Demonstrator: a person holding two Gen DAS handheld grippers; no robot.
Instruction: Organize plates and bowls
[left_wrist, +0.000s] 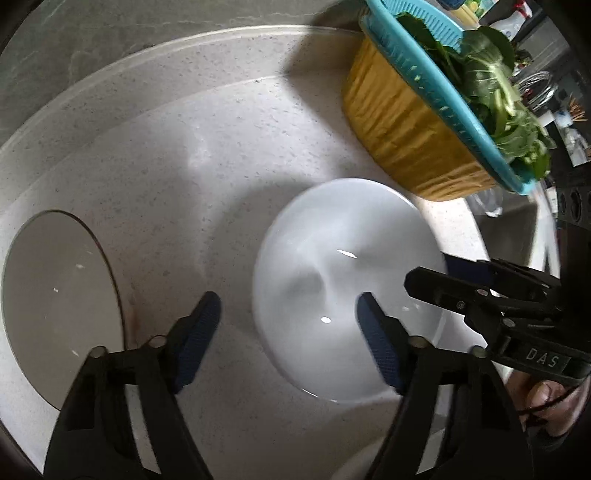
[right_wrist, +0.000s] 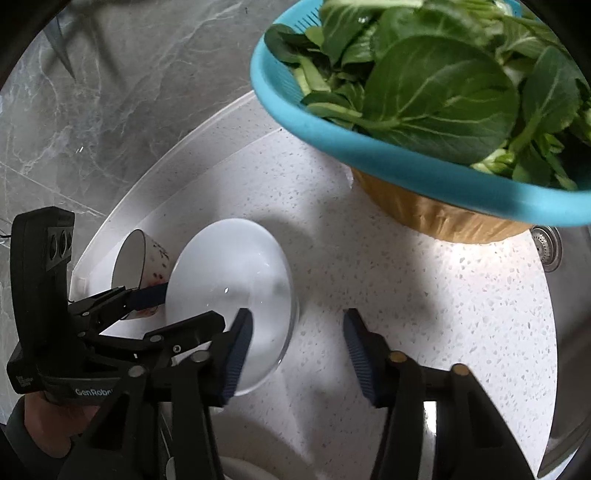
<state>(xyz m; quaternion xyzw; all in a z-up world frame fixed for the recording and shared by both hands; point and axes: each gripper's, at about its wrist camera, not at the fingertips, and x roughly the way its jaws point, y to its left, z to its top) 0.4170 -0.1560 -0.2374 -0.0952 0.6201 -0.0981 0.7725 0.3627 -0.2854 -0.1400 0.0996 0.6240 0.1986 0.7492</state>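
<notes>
A white bowl (left_wrist: 332, 266) stands on the speckled white counter (left_wrist: 184, 177). My left gripper (left_wrist: 290, 336) is open and straddles its left rim, with one blue pad (left_wrist: 376, 343) inside the bowl and the other pad (left_wrist: 201, 336) outside over the counter. From the right, my right gripper (left_wrist: 436, 275) reaches the bowl's opposite rim. In the right wrist view that gripper (right_wrist: 297, 354) is open, one pad (right_wrist: 236, 354) over the bowl (right_wrist: 229, 280) and the other above bare counter. A small patterned bowl (right_wrist: 142, 264) lies tilted just left of the white one, seen as a grey round opening (left_wrist: 55, 295).
A blue colander (right_wrist: 369, 158) full of leafy greens (right_wrist: 443, 88) sits on a tan bowl (right_wrist: 443, 218) at the back right. A steel sink with its drain (right_wrist: 546, 251) lies beyond the counter's right edge. A grey marble wall (right_wrist: 92, 110) rises behind the counter's raised rim.
</notes>
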